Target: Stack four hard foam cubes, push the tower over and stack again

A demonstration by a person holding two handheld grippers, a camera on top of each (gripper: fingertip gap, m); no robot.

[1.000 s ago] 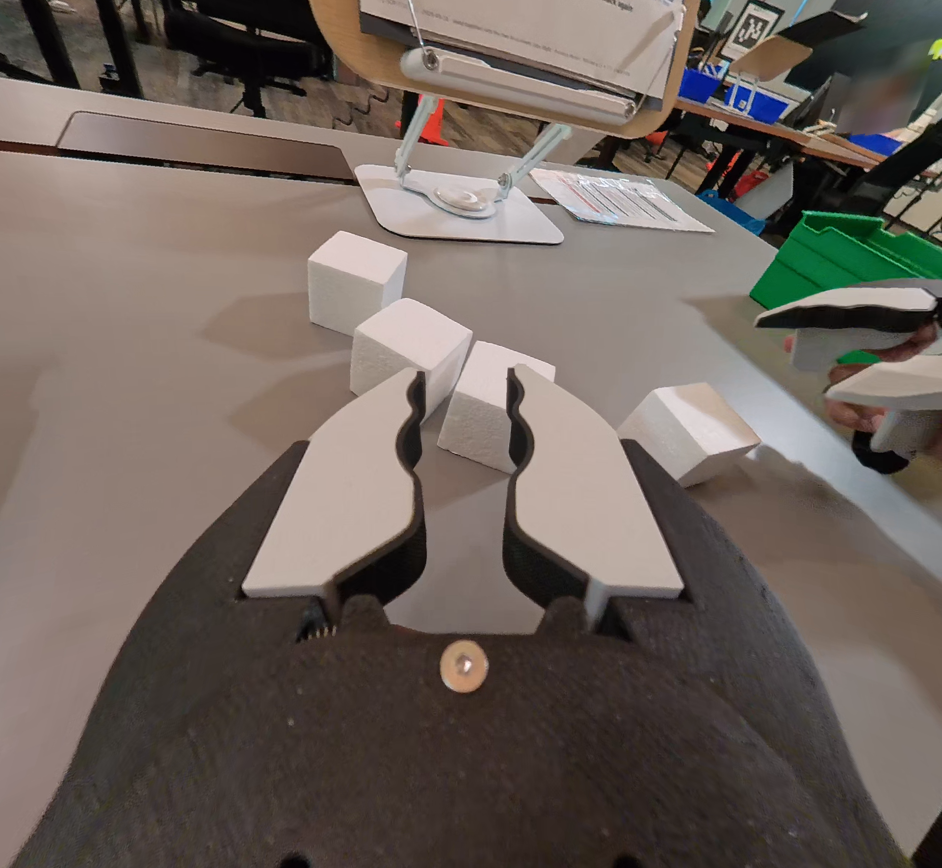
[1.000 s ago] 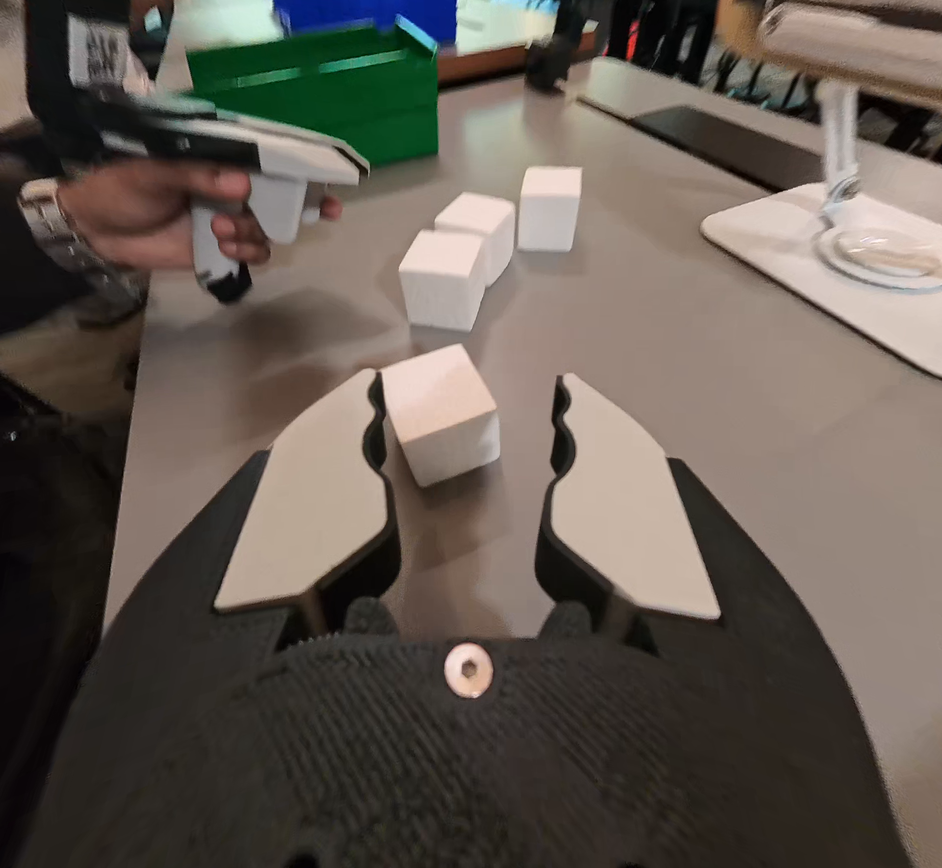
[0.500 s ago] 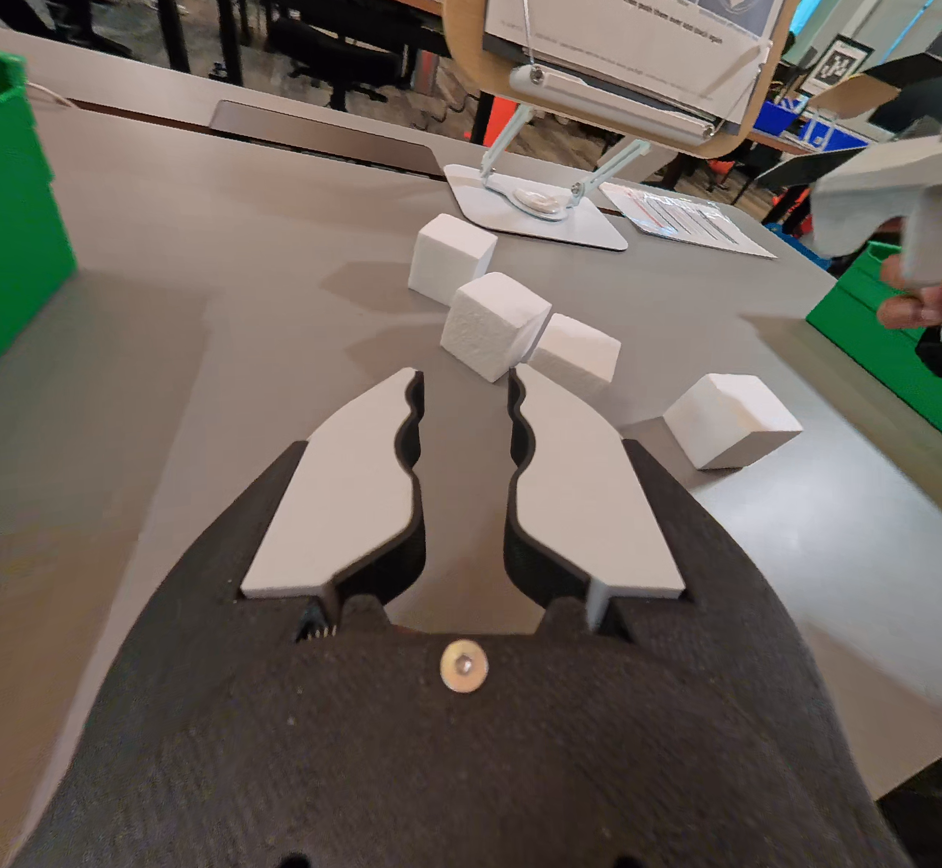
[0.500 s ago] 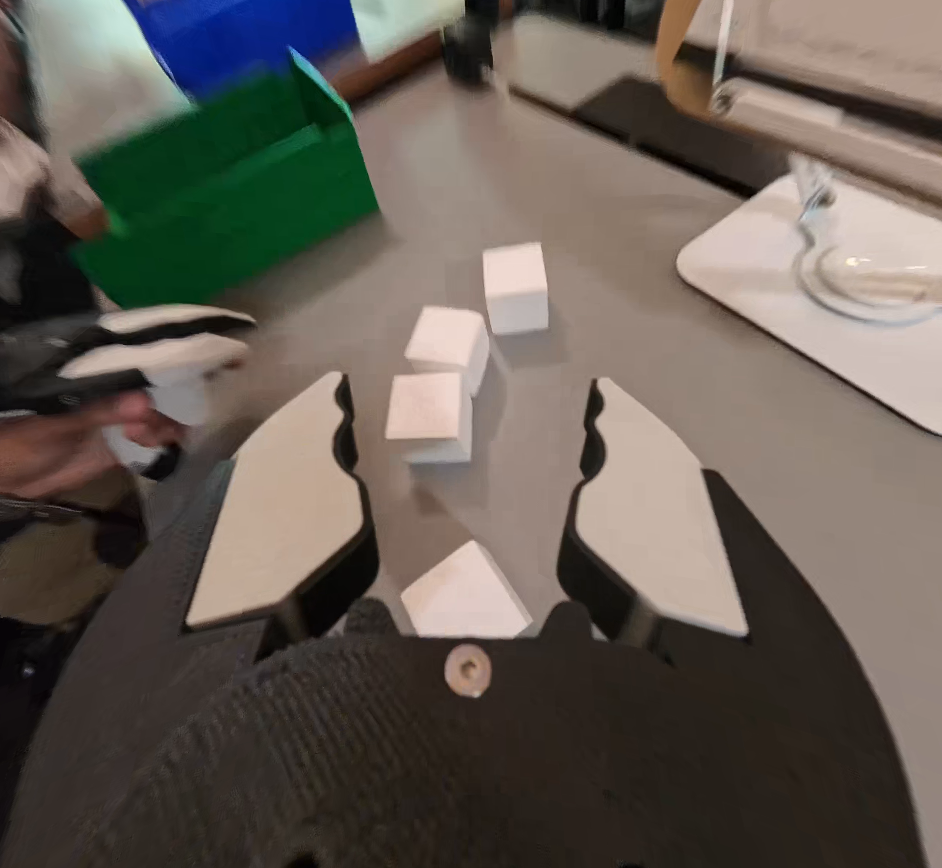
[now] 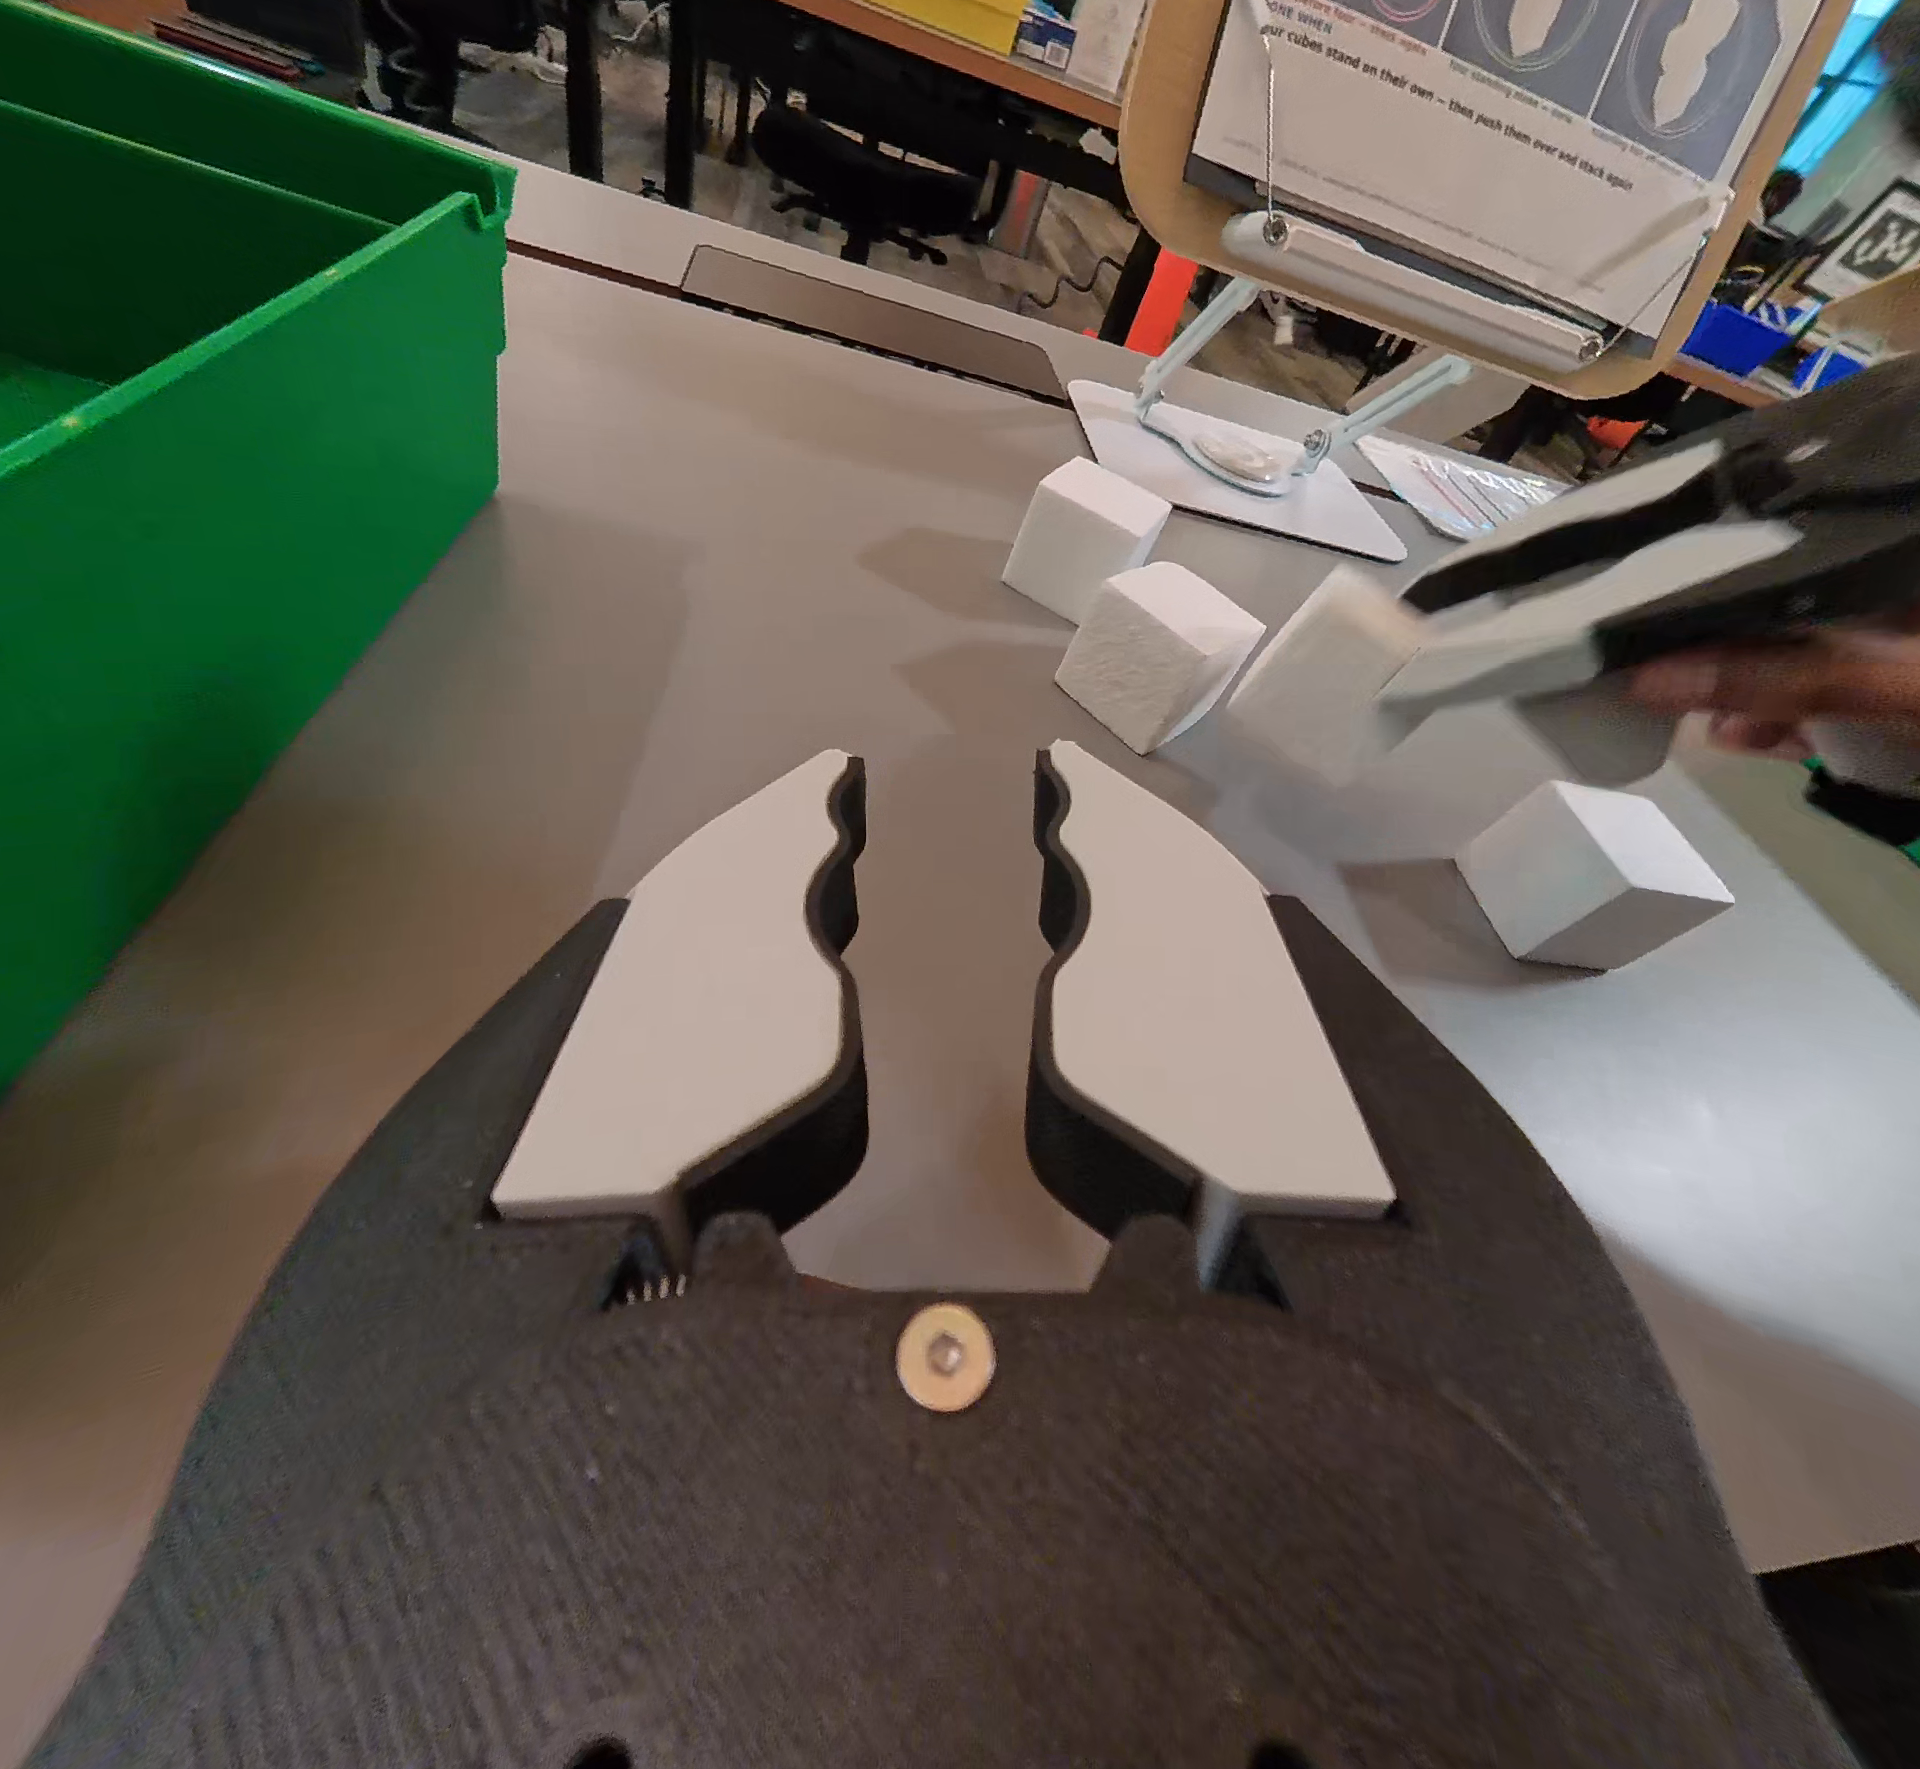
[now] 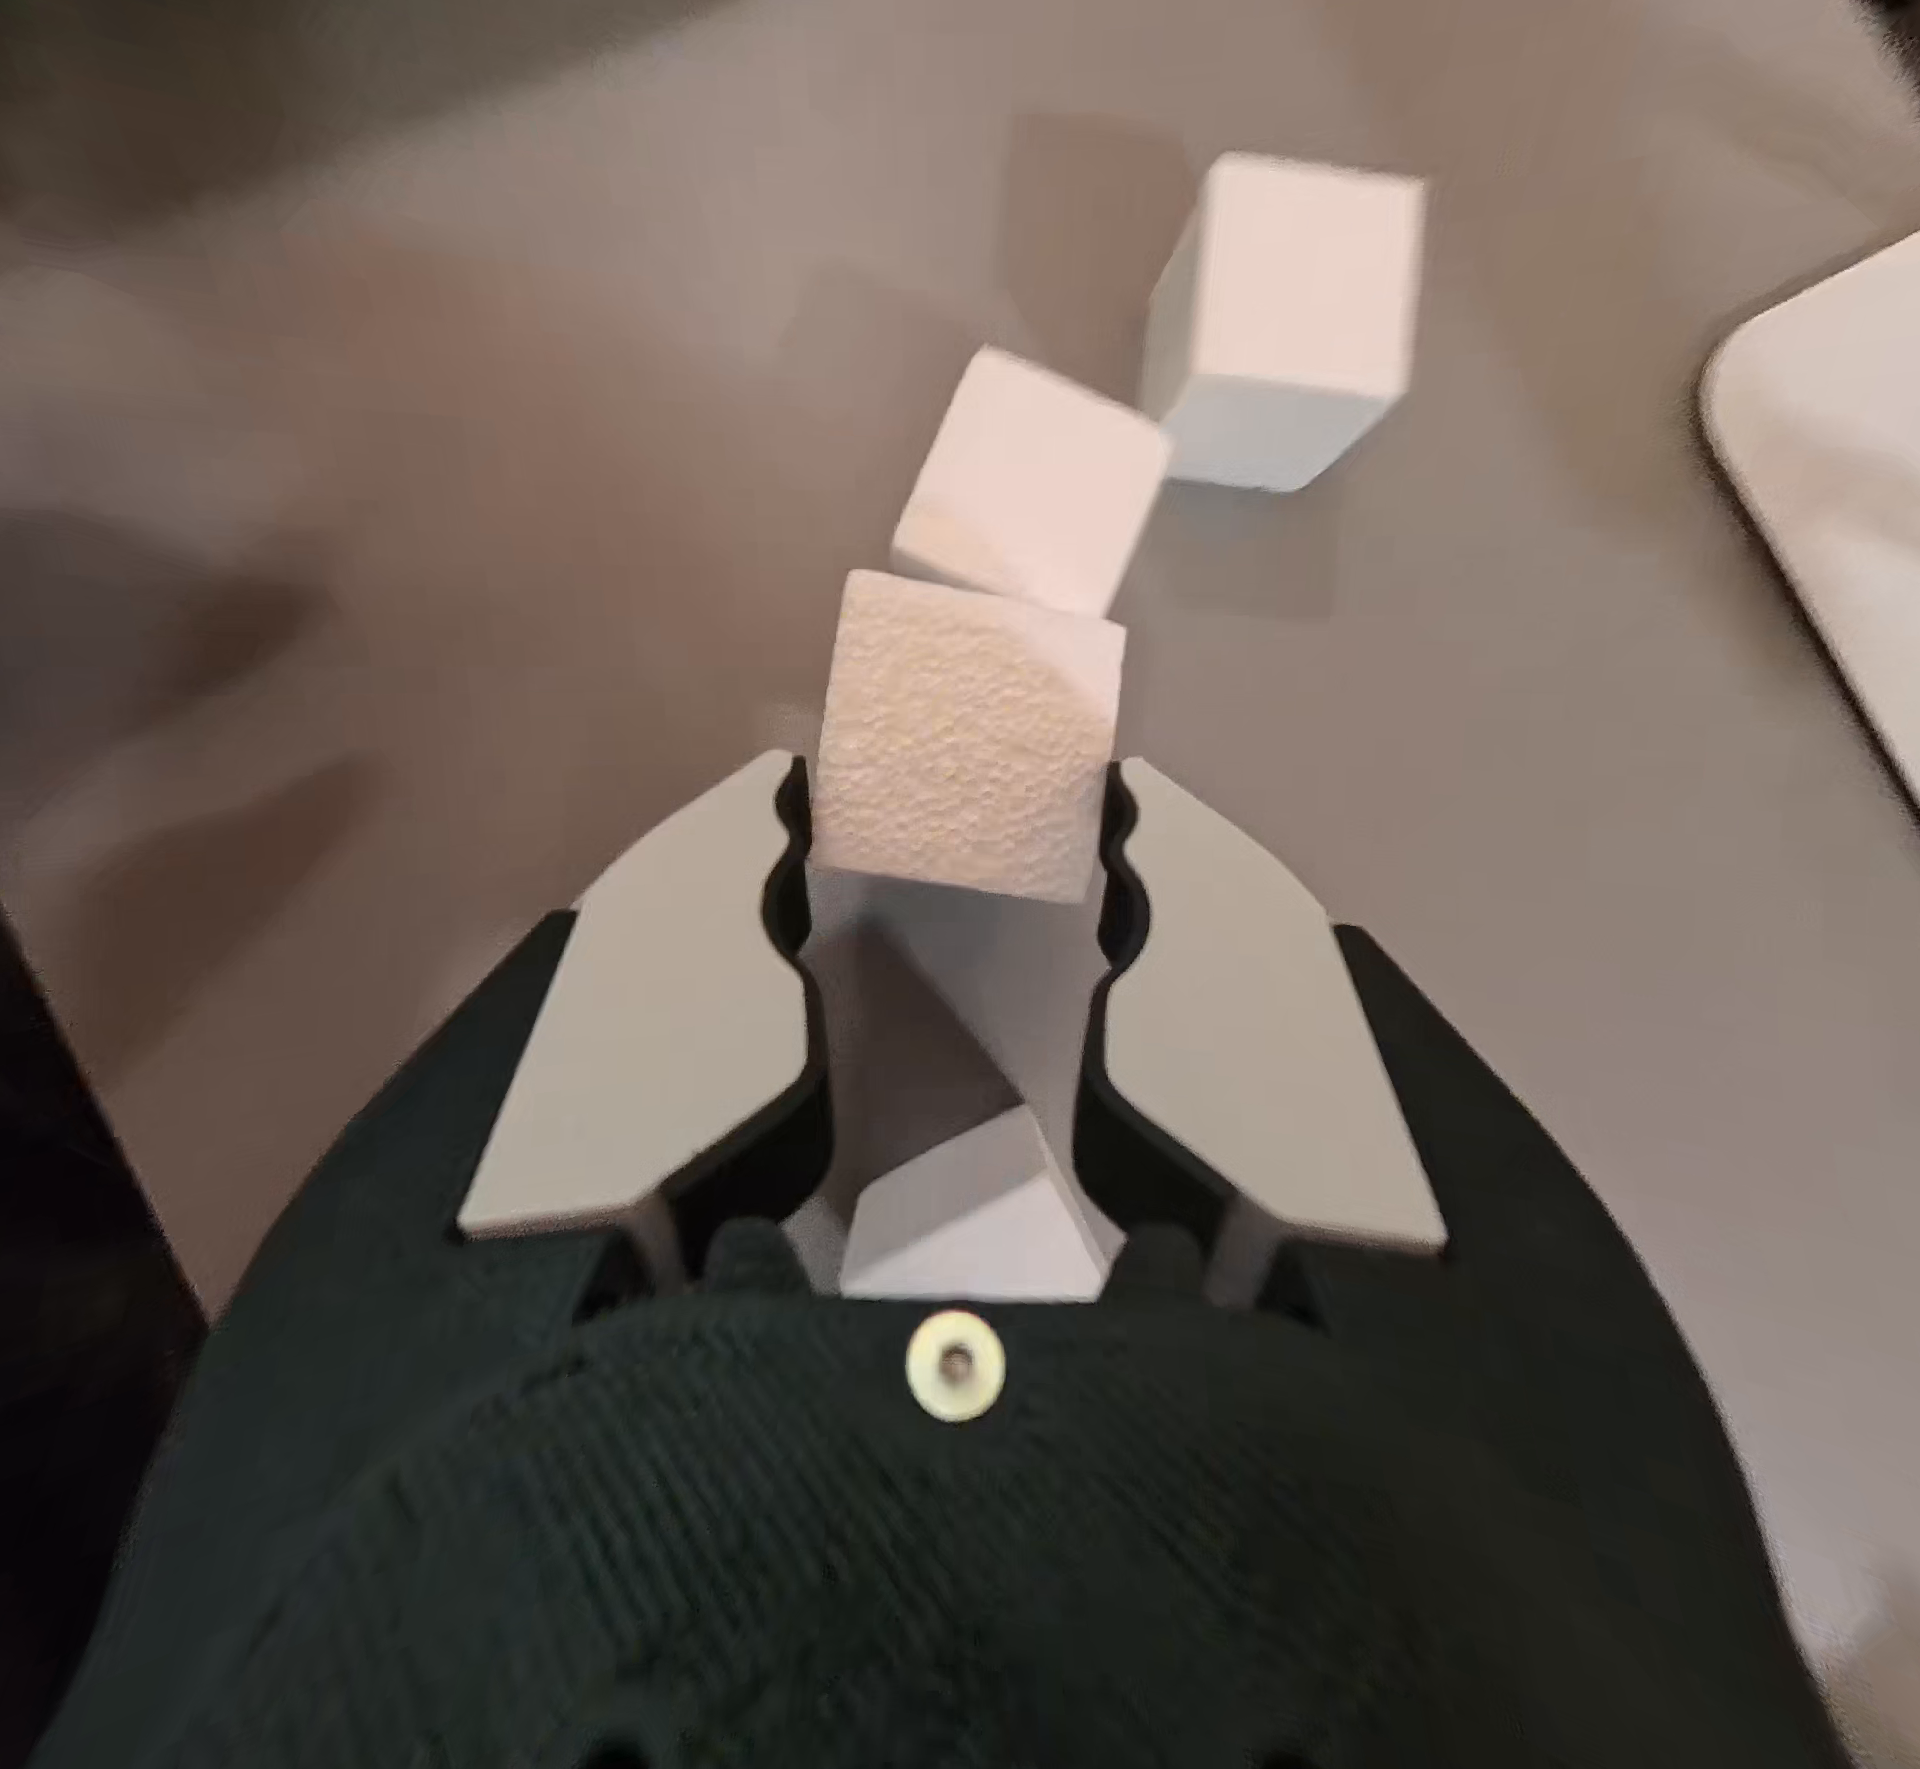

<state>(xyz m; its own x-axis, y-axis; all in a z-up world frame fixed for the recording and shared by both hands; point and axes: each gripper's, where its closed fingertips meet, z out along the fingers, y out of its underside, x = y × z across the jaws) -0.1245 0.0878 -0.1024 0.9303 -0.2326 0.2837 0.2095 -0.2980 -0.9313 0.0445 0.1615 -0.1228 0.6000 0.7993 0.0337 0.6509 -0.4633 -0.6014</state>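
Note:
Several white foam cubes lie on the grey table (image 5: 727,514). My right gripper (image 6: 956,784) is shut on one foam cube (image 6: 966,743), its fingertips pressing both sides. Two more cubes (image 6: 1029,483) (image 6: 1299,306) lie beyond it, and another cube (image 6: 977,1220) lies under the jaws. In the left wrist view the held cube (image 5: 1320,680) is tilted in the right gripper (image 5: 1403,649), with one cube (image 5: 1158,654) leaning against it, one (image 5: 1086,535) behind and one (image 5: 1590,872) in front. My left gripper (image 5: 948,769) is open and empty, left of the cubes.
A green bin (image 5: 239,431) stands on the table at the left. A document stand (image 5: 1455,109) on a white base (image 5: 1247,472) is behind the cubes; the base also shows in the right wrist view (image 6: 1829,493). The table's edge runs at the right.
My right gripper came in over the row of cubes and closed on one, tilting it. My left gripper drew back to the left, away from the cubes; the green bin came into view.

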